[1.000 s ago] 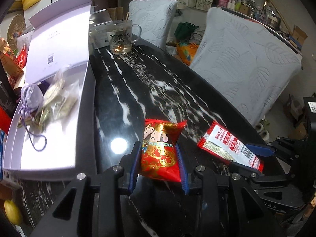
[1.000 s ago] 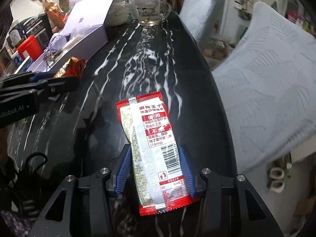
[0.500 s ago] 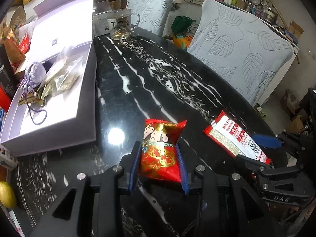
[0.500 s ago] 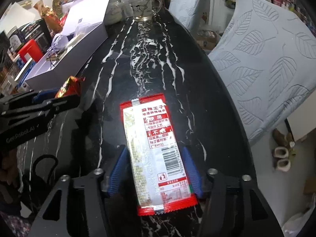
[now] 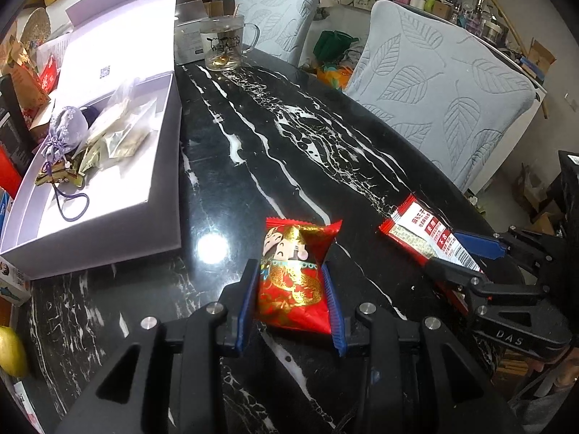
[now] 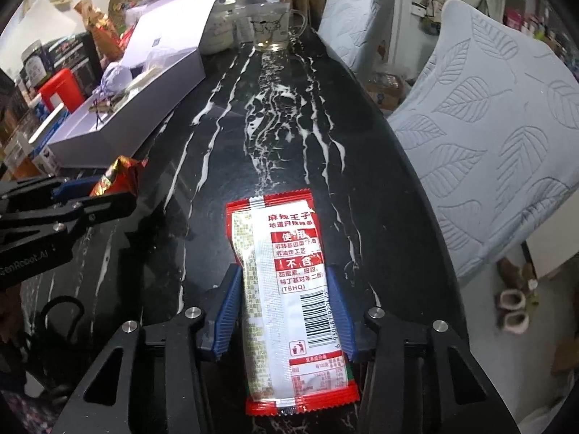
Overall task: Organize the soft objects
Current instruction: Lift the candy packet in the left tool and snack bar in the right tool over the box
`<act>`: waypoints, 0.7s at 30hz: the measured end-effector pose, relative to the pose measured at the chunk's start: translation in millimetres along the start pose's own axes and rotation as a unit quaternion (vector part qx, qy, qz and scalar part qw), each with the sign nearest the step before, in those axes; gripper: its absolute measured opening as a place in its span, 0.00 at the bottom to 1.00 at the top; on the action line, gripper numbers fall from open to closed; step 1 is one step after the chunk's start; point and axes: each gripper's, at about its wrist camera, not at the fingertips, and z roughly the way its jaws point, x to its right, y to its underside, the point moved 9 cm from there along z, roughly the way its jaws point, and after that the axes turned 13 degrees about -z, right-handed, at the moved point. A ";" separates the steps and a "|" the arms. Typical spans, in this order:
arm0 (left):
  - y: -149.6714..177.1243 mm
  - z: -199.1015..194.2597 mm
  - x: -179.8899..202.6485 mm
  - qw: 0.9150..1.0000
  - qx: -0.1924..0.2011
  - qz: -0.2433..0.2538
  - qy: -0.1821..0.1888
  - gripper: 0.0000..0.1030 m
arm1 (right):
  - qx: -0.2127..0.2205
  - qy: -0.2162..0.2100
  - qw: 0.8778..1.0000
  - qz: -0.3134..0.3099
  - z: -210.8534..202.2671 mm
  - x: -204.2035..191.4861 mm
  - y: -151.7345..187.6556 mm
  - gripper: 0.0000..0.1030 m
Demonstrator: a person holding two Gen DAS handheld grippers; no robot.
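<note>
Left gripper (image 5: 291, 298): clamped on the red and gold snack packet (image 5: 295, 276), a blue pad pressing each long side. The packet's far end sticks out toward twelve o'clock, and its underside looks to rest on or just above the black marble table (image 5: 253, 166).

Right gripper (image 6: 284, 311): jaws closing on the long red and white sachet (image 6: 289, 289), which lies flat between them and runs lengthwise toward twelve o'clock. The blue pads sit right against its edges; whether they already squeeze it cannot be told from here.

Sachet ends: the near end passes back under the gripper at six o'clock, and the far end reaches well beyond the fingertips.

Step in hand: by the look of it, both hands are at the pick-up stage, the left with its packet secured and the right finishing its grip.

Next move: likely a lift off the table and a carry toward the open white box (image 5: 159, 217), at about ten o'clock from the left gripper. The thin sachet may sag or slip, so it wants a firm hold first.

Box contents: a lilac drawstring pouch (image 5: 67, 132) and several clear bags already lie at its far end; the near half looks free.

Far end of the table: a glass mug (image 5: 226, 49) at twelve o'clock, well clear of the route.
</note>
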 end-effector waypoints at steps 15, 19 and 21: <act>3.2 -17.8 -8.4 0.999 0.017 -0.019 -0.020 0.33 | 0.038 -0.021 0.999 -0.014 -16.1 -17.1 -21.4 0.42; 5.6 -30.7 -20.8 0.998 0.029 -0.043 -0.039 0.33 | 0.047 -0.047 0.997 -0.033 -15.9 -33.9 -29.8 0.42; 7.7 -37.1 -27.3 0.997 0.035 -0.057 -0.048 0.33 | 0.051 -0.061 0.996 -0.043 -15.8 -42.1 -33.5 0.42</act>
